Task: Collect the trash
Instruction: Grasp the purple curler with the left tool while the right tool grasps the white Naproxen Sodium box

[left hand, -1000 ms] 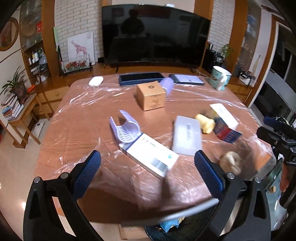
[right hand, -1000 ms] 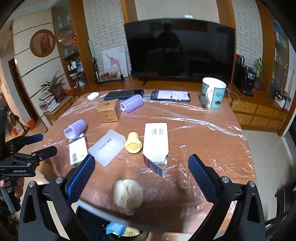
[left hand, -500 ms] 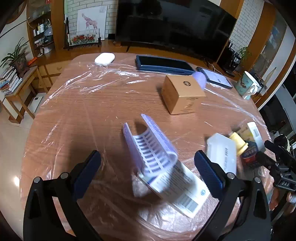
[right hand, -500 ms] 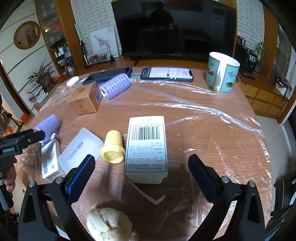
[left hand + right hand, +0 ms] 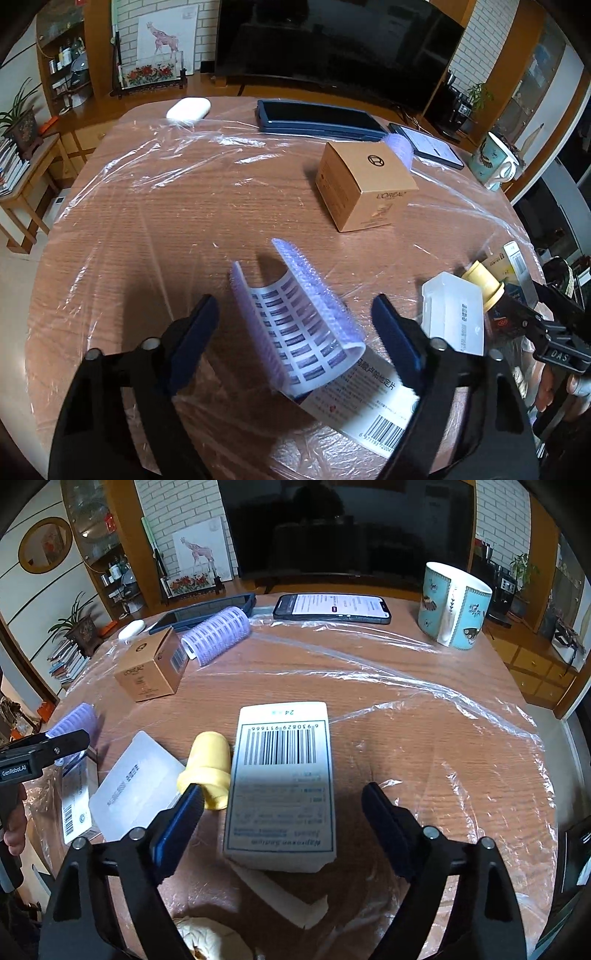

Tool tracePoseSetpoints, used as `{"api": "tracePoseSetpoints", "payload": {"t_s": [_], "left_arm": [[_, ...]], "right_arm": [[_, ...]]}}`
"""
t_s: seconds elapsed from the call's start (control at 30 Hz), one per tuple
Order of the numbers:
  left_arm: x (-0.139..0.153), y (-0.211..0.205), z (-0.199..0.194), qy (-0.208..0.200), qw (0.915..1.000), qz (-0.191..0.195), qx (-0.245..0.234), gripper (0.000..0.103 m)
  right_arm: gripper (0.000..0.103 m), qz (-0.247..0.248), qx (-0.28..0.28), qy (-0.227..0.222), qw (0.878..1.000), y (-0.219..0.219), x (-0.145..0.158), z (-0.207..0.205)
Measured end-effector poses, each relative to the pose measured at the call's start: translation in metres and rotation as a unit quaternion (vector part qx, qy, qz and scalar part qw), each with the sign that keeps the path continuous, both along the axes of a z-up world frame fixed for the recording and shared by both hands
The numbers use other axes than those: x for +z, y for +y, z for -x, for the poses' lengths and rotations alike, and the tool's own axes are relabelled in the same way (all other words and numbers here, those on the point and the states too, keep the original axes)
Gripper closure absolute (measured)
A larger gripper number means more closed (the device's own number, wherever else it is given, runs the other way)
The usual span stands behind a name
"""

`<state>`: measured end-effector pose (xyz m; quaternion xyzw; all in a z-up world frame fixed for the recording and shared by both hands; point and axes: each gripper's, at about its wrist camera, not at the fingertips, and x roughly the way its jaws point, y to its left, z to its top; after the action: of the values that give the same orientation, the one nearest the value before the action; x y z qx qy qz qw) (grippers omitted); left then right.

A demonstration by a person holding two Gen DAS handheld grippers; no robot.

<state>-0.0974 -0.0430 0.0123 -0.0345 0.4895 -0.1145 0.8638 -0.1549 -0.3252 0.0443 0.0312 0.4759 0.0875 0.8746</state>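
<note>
- Near the front edge of the round wooden table (image 5: 155,206), under its wrinkled clear plastic film, the left gripper (image 5: 295,328) straddles a split purple hair roller (image 5: 295,314): a curved, bristly shell with a gridded white inside. Its jaws are closing, and both blue pads sit clear of the roller.
- That roller rests on one end of a flat white carton (image 5: 369,410) with a barcode, right at the front edge.
- Over on the right wrist view, the right gripper (image 5: 282,827) is closing too, around a smooth white cardboard box (image 5: 282,775) printed with a barcode, its torn flap trailing toward the front edge. Neither pad touches it.
- Just beside that box: a stubby yellow cap (image 5: 207,768) and a frosted plastic card (image 5: 136,786).
- Toward the table's right edge, the film-covered wood lies bare.
</note>
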Motion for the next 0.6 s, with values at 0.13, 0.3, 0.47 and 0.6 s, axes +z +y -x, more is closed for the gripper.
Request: {"api": "tracePoseSetpoints", "payload": {"t_s": [0.13, 0.3, 0.47, 0.6], "left_arm": [[-0.003, 0.000, 0.000, 0.002, 1.0000, 0.006, -0.005, 0.034], [-0.005, -0.001, 0.000, 0.002, 0.9999, 0.007, -0.014, 0.055], [-0.002, -0.003, 0.005, -0.008, 0.9997, 0.003, -0.022, 0.059], [0.000, -0.005, 0.008, -0.012, 0.9996, 0.004, -0.024, 0.059]], "right_arm": [[0.029, 0.004, -0.001, 0.006, 1.000, -0.002, -0.004, -0.002], [0.053, 0.004, 0.003, 0.007, 1.000, -0.004, -0.005, -0.002], [0.057, -0.005, -0.004, -0.006, 1.000, -0.008, 0.002, 0.004], [0.057, -0.017, -0.004, -0.012, 1.000, -0.009, 0.007, 0.007]]}}
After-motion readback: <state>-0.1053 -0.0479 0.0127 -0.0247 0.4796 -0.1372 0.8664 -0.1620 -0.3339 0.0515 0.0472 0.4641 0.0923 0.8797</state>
